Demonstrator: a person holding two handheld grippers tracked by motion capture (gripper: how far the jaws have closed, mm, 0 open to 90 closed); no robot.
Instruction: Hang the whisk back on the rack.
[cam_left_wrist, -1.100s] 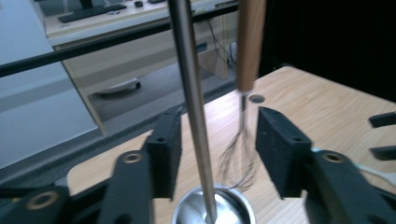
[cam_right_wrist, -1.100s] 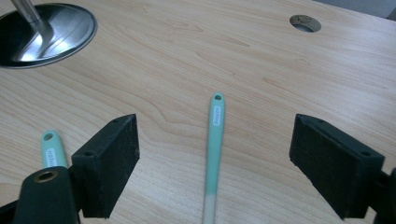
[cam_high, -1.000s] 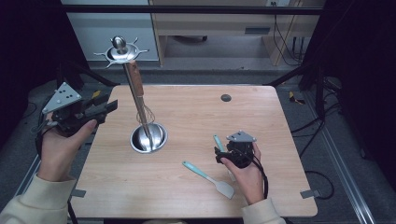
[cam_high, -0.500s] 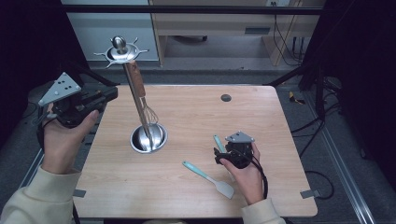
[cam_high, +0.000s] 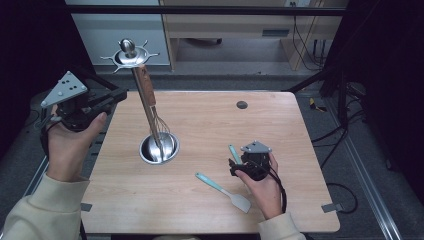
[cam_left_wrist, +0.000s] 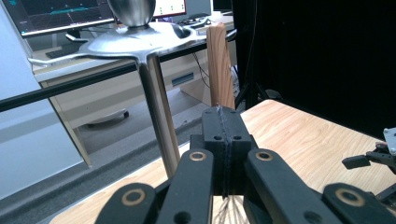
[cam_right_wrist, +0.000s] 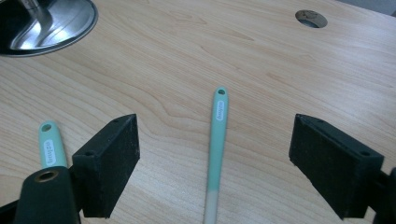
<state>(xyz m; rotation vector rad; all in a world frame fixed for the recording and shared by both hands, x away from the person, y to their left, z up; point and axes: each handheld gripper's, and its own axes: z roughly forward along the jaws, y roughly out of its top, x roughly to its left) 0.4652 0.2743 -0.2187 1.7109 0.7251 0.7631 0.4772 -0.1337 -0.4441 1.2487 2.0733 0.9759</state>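
Since the earlier frames the left gripper (cam_high: 111, 97) has lifted off the table's left edge and drawn slightly away from the rack, and its jaws have just been closing: in the left gripper view they now meet flush, pad against pad, with nothing between them. It hangs empty at about ten o'clock from the rack base (cam_high: 159, 148), pointing toward the rack's pole (cam_left_wrist: 159, 112).

The whisk (cam_high: 150, 102) with its wooden handle now hangs from the star-shaped top (cam_high: 128, 55) of the rack, its wires down near the steel base, so I judge that this utensil is hung and the left hand is backing off from it.

The right gripper (cam_high: 239, 163) rests on the table (cam_high: 210, 115) at about four o'clock from the base, jaws spread wide and not clamped on anything. A mint-handled utensil (cam_right_wrist: 215, 135) lies on the wood between those jaws, touching neither pad. A second one, the spatula (cam_high: 223, 186), lies just to its seven o'clock side.

The work probably turns next to these two, the right hand being already placed to pinch the nearer handle.
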